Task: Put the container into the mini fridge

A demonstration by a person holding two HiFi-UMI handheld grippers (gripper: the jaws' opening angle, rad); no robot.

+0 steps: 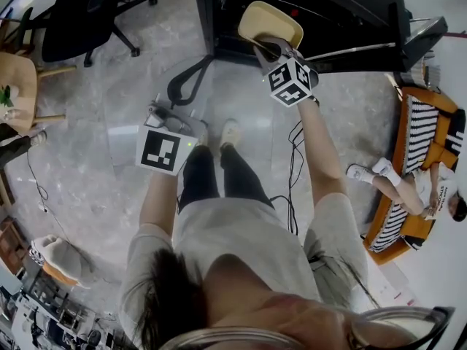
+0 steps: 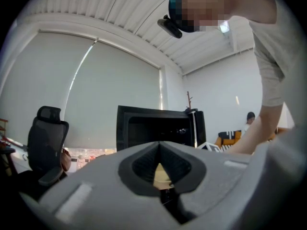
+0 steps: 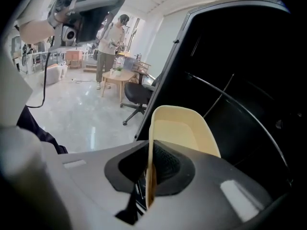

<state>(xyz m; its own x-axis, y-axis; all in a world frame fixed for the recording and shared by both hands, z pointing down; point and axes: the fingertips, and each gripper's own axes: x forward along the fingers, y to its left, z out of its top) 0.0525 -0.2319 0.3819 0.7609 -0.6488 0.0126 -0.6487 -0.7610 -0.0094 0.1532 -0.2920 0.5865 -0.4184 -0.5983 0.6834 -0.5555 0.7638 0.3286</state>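
Observation:
A cream plastic container (image 1: 270, 22) hangs at the mouth of the black mini fridge (image 1: 328, 13), tipped on its side. My right gripper (image 1: 276, 49) is shut on its rim. The right gripper view has the rim edge-on between the jaws of the right gripper (image 3: 151, 176), with the container's (image 3: 184, 131) hollow facing the dark fridge interior (image 3: 240, 80). My left gripper (image 1: 157, 114) is lower and to the left, above the floor, with nothing in it. Its jaws meet in the left gripper view, where the left gripper (image 2: 160, 169) points towards the fridge (image 2: 153, 126).
A wire shelf (image 3: 230, 99) crosses the fridge interior. A black office chair (image 1: 80, 13) and a round wooden table (image 1: 16, 82) stand to the left. A person sits on an orange striped sofa (image 1: 419, 166) at the right. Cables (image 1: 292, 188) lie on the floor by my feet.

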